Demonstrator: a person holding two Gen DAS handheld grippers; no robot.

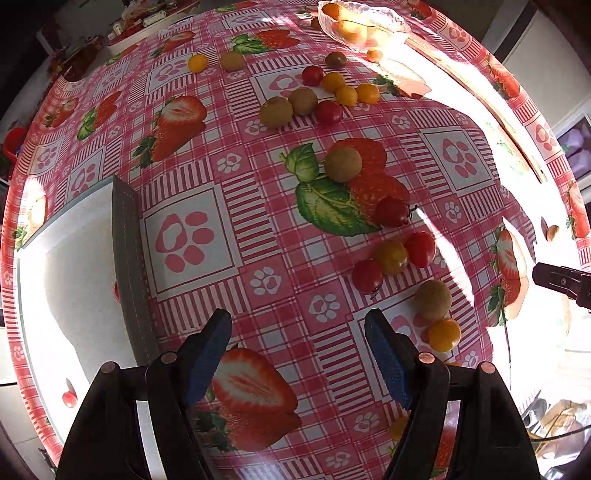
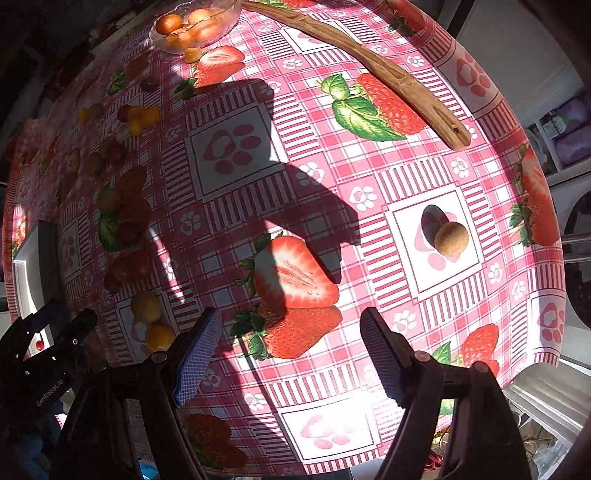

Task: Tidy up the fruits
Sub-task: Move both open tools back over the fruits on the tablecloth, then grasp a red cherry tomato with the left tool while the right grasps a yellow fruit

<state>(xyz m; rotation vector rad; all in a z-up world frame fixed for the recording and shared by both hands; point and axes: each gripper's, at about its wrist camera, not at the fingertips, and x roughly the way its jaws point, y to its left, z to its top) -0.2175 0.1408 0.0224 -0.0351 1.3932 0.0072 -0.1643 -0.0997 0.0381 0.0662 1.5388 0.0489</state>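
Both pairs of fingers stand spread wide with nothing between them. The left gripper hangs nose-down over bare cloth, its blue pads apart above a printed strawberry, touching nothing. The right gripper is the same: fingers parted, empty, pointing down at another printed strawberry on the worktop.

My guess is that they are held open like this because no fruit has been chosen yet; the hands look to be ranging over the cloth before committing to one.

Working outward from the left fingers, the nearest real fruit is a yellow tomato touching a brown-green fruit, just to the right. Beyond them sits a cluster of 3, 2 red and 1 yellow. Farther on lies a red tomato, then another brown fruit, then a looser scatter near the far edge. A white tray with a grey rim lies on the left, with a small red piece or 2 in it.

From the right fingers, 1 tan round fruit sits alone in bright sun, well apart from everything. A wooden utensil lies along the far rim, and a glass bowl at the far edge holds several orange fruits, so sorting by kind seems under way, most of it left to do.
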